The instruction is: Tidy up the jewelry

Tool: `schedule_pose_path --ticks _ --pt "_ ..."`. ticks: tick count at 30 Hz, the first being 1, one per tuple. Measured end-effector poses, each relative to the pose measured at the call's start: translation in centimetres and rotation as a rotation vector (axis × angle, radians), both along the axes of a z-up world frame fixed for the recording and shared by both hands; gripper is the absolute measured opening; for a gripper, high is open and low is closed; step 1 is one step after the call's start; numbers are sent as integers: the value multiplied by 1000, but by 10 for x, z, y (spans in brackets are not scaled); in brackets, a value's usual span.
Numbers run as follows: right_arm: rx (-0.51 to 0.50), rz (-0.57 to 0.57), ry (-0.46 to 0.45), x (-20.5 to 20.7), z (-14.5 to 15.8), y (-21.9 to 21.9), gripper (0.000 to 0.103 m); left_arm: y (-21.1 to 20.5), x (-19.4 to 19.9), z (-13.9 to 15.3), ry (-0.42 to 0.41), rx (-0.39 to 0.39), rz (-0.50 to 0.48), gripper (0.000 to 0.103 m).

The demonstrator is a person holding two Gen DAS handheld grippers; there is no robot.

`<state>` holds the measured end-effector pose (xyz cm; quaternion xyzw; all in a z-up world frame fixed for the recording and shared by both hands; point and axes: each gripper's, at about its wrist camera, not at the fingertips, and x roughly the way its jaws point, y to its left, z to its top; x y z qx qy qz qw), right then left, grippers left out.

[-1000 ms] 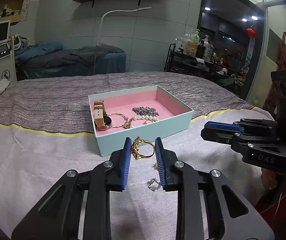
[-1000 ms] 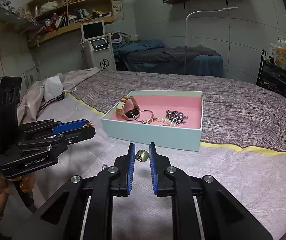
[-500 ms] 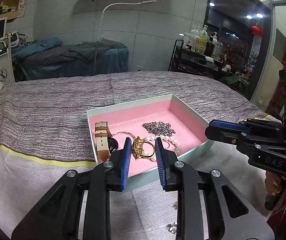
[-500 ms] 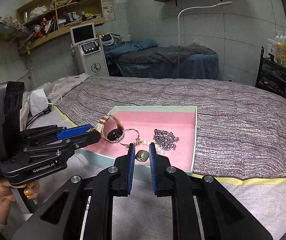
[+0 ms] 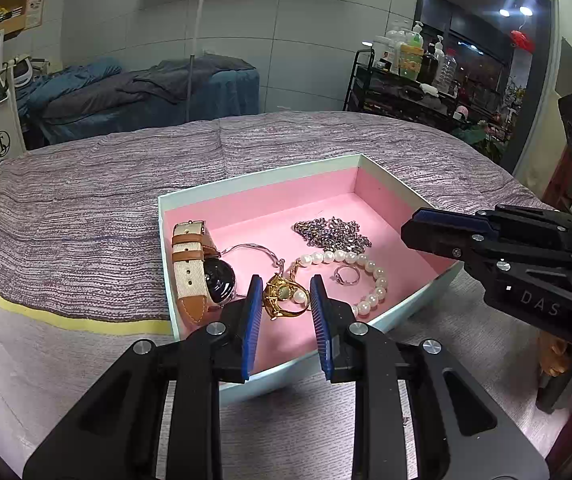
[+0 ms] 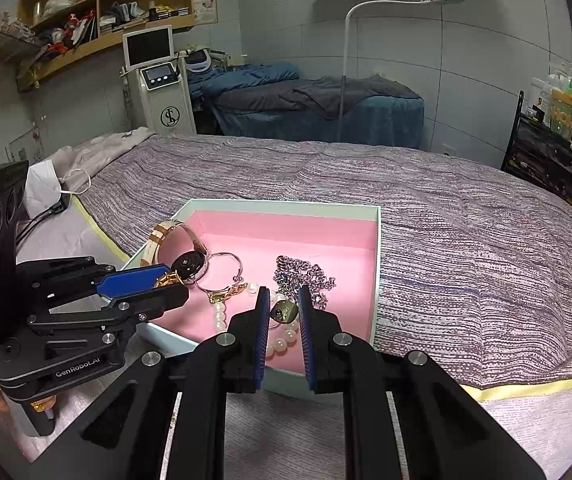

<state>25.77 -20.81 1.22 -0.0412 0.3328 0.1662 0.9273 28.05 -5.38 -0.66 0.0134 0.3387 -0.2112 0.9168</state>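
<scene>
A pale blue box with a pink lining (image 5: 189, 200) (image 6: 378, 240) sits on the bed. In it lie a watch with a tan strap (image 5: 189, 264) (image 6: 187, 264), a silver bangle (image 6: 223, 270), a pearl bracelet (image 5: 370, 276), a silver chain (image 5: 332, 232) (image 6: 304, 274) and a small silver ring (image 5: 347, 275). My left gripper (image 5: 286, 300) is shut on a gold ring (image 5: 283, 298) over the box's near part. My right gripper (image 6: 281, 312) is shut on a small gold ring with a dark stone (image 6: 283, 312) over the box, above the pearls.
The box rests on a purple-grey striped blanket (image 6: 466, 216) with a yellow band (image 5: 65, 320). Each gripper shows in the other's view (image 5: 506, 256) (image 6: 85, 300). A white face mask (image 6: 43, 188) lies at the bed's left edge. A floor lamp and a treatment machine stand behind.
Both grippers have carried their rings from the sheet in front of the box to over the pink lining. The box now looks closer and lower in both views.
</scene>
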Motion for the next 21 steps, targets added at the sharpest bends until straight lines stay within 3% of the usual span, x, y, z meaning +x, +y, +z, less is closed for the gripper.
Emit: schedule_pose_path --ticks 4,6,8,11,15,17,19,21 --pt "-3 2 -7 2 -1 -2 18 -4 1 0 -17 29 -3 27" --pt "-6 1 -21 0 0 -1 30 -5 0 3 -39 41 8 50" --pt "-12 -10 -43 -1 2 -2 40 -6 -3 7 -71 41 18 65" --pt "-20 -33 -79 -5 7 -5 42 -7 -8 12 -103 53 18 70" --pt "-7 -87 -134 -11 18 -17 68 -3 -21 19 -160 79 28 89" --pt "0 -114 -127 -13 21 -24 70 3 -28 21 -164 64 40 93" --pt "0 -144 -108 -17 20 -31 84 10 -35 20 -150 40 42 95" --pt "12 -151 -88 -24 19 -37 86 18 -44 18 -139 16 54 96"
